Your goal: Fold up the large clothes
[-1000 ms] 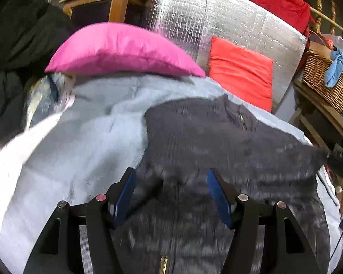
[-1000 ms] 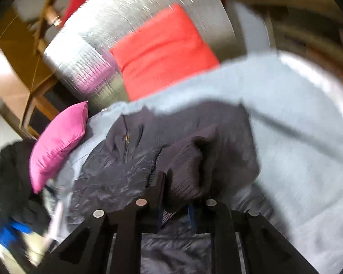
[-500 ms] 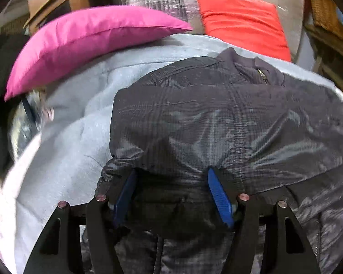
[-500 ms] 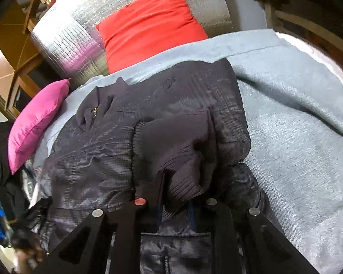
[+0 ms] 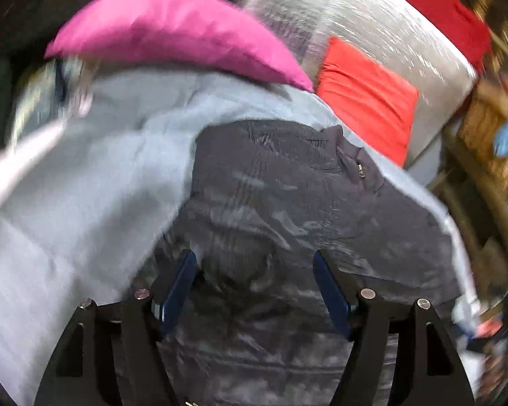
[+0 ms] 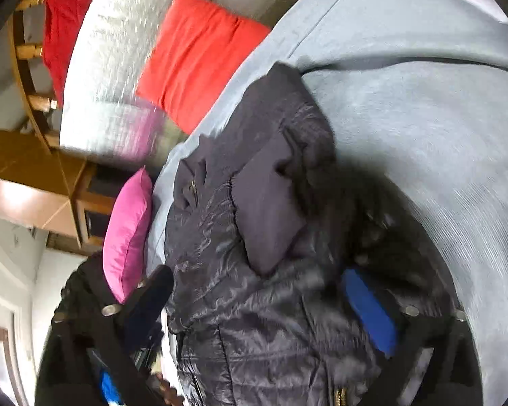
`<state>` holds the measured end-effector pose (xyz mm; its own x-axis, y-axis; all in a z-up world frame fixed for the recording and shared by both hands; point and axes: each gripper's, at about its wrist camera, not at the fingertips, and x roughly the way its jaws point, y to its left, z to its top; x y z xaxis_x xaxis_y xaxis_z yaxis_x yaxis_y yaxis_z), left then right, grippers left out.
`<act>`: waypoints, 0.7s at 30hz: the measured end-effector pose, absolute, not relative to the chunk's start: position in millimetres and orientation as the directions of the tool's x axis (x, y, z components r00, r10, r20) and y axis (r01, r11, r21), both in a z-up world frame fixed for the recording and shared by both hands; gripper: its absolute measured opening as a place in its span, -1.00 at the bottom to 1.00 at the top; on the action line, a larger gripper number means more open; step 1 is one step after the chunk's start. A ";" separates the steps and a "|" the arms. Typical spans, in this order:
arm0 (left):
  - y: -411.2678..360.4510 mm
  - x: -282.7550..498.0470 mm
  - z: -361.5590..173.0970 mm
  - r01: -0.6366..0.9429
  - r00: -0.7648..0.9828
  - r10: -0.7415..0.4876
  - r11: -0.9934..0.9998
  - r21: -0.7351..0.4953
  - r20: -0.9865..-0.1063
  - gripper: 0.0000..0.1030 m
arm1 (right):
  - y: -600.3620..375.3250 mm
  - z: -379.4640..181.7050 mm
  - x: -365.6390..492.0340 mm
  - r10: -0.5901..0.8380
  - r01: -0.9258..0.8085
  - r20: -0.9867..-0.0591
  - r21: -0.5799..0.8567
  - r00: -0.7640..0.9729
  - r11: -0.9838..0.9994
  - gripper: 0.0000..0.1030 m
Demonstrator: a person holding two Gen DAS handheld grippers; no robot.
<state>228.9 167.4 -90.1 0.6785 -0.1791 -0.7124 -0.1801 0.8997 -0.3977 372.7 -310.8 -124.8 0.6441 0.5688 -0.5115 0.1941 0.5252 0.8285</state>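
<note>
A dark quilted jacket [image 5: 288,203] lies spread on a grey blanket [image 5: 84,203], collar and zip pull toward the cushions. My left gripper [image 5: 254,277] hovers low over its lower left part. Its jaws are opening, and a bunched fold of jacket lies between the blue pads [image 5: 181,284] without being pinched. In the right wrist view the jacket [image 6: 254,321] has one sleeve [image 6: 271,209] folded across its chest. My right gripper [image 6: 260,301] is rolled to one side. Its jaws are opening wide above the jacket, the sleeve free of them.
A pink pillow [image 5: 172,34] and a red cushion [image 5: 365,101] sit at the blanket's far end against a silver quilted panel [image 5: 355,17]. A wicker basket [image 5: 481,128] stands to the right. The wooden cabinet [image 6: 34,186] is beyond the pink pillow [image 6: 128,233]. Bare grey blanket [image 6: 423,135] stretches right of the jacket.
My right gripper has let go of the sleeve cuff, opened wide and rolled; the sleeve now lies across the jacket. My left gripper has widened a little and swung over the jacket.
</note>
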 end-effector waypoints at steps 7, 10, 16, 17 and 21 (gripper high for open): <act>164.1 242.3 -112.1 -0.252 0.641 -0.256 0.820 -0.514 -0.723 0.40 | -286.8 -149.3 381.6 0.592 0.211 -0.495 0.850 0.636 0.483 1.00; 170.9 250.8 -122.1 -0.306 0.640 -0.250 0.785 -0.539 -0.727 0.37 | -288.2 -146.7 397.0 0.550 0.214 -0.500 0.838 0.669 0.502 1.00; 172.8 258.3 -116.6 -0.325 0.627 -0.191 0.817 -0.476 -0.756 -0.76 | -281.8 -139.1 418.2 0.468 0.222 -0.609 0.730 0.641 0.646 -0.63; 173.4 255.4 -108.4 -0.300 0.655 -0.193 0.821 -0.486 -0.731 -0.81 | -282.4 -132.1 417.9 0.453 0.204 -0.605 0.719 0.655 0.664 -0.63; 165.6 258.1 -126.0 -0.283 0.635 -0.195 0.842 -0.459 -0.747 -0.81 | -270.0 -124.0 422.1 0.347 0.132 -0.636 0.581 0.690 0.803 -0.64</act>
<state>258.1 165.6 -126.0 0.6352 -0.1946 -0.7474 -0.2825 0.8421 -0.4594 422.1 -270.0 -124.0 0.6896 0.3466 -0.6359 0.1323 0.8030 0.5812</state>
